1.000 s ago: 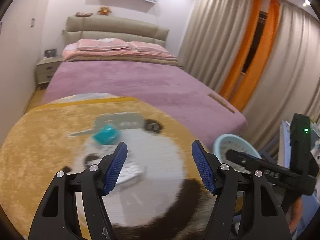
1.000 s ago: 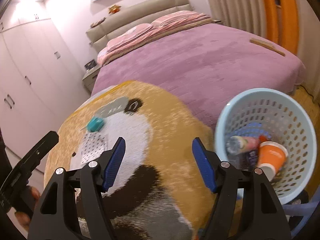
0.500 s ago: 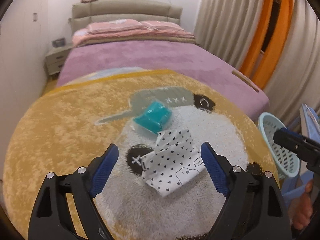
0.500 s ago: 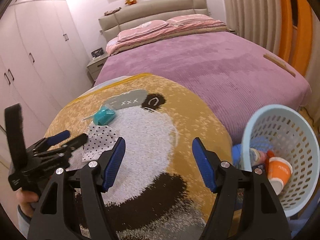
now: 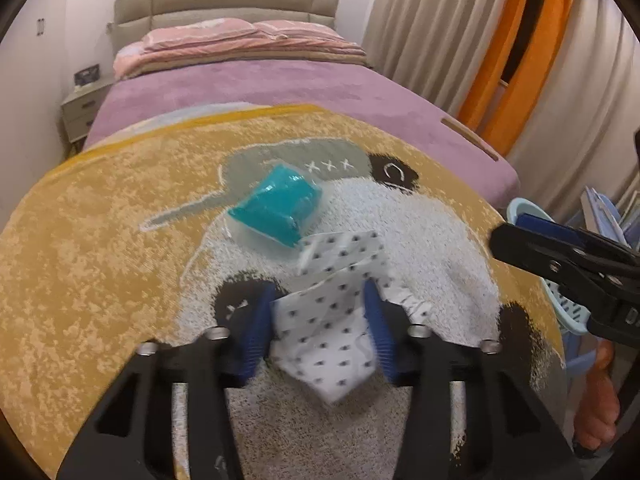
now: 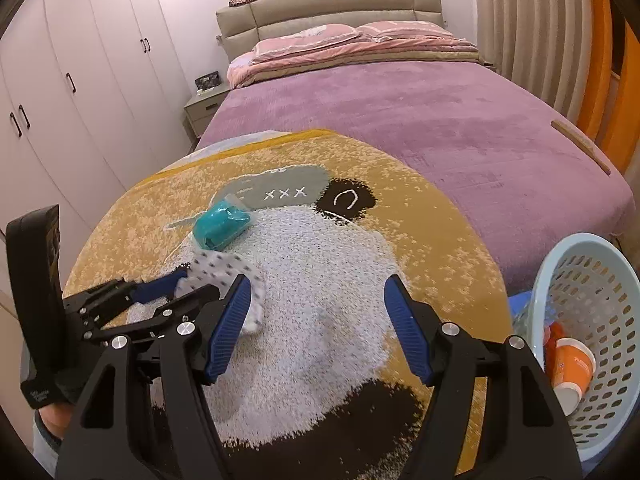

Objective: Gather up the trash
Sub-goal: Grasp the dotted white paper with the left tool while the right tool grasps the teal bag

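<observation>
A white dotted wrapper (image 5: 324, 332) lies on the round panda rug (image 5: 100, 240), just in front of a teal packet in clear plastic (image 5: 276, 206). My left gripper (image 5: 319, 292) is low over the rug with its jaws closing; both blue pads press the wrapper's sides and it bunches up between them. The right wrist view shows the same grip, with the left gripper (image 6: 196, 280), the wrapper (image 6: 224, 268) and the teal packet (image 6: 222, 226) at its left. My right gripper (image 6: 319, 286) hovers open over the rug's white patch, nothing between its fingers.
A pale blue perforated basket (image 6: 592, 280) stands at the rug's right edge, holding an orange cup (image 6: 572, 368) and other trash. Behind the rug is a bed with a purple cover (image 6: 400, 120). White wardrobes (image 6: 60, 100) and a nightstand (image 6: 204, 112) line the left side.
My left gripper came down onto the dotted wrapper and narrowed its jaws around it, crumpling it. The right gripper swung left, so the basket slid toward the right edge.
</observation>
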A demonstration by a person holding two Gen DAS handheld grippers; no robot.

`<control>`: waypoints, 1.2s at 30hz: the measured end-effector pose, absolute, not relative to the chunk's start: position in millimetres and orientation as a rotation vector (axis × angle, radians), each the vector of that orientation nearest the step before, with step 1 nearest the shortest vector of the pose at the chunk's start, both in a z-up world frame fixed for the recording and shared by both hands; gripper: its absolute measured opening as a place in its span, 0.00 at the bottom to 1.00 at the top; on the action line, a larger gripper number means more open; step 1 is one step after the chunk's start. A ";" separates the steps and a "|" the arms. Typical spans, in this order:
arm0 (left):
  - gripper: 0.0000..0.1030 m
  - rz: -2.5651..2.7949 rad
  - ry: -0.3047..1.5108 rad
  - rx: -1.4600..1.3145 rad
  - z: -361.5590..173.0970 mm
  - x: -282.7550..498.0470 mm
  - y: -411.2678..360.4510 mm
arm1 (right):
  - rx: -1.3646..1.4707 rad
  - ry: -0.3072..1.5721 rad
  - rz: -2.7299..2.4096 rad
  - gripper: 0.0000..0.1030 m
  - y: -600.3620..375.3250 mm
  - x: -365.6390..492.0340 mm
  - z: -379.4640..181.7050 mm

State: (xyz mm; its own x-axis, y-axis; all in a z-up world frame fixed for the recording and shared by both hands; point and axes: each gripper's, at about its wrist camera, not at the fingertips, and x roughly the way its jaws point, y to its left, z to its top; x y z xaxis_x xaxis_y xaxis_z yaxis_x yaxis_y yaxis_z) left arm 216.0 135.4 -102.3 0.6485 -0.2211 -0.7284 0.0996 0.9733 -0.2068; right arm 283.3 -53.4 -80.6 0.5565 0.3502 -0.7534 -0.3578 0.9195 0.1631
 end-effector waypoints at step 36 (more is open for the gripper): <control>0.06 0.056 0.696 -0.426 -98.6 169.1 243.5 | -0.047 1.040 0.525 0.64 48.7 319.1 -123.6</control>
State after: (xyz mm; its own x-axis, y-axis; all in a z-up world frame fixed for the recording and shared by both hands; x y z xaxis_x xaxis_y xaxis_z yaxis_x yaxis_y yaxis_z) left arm 169.1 243.5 -98.6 0.7693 -0.0906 -0.6325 -0.1902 0.9126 -0.3620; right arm 319.1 48.7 -123.6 0.3945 0.3924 -0.8309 -0.4356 0.8760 0.2069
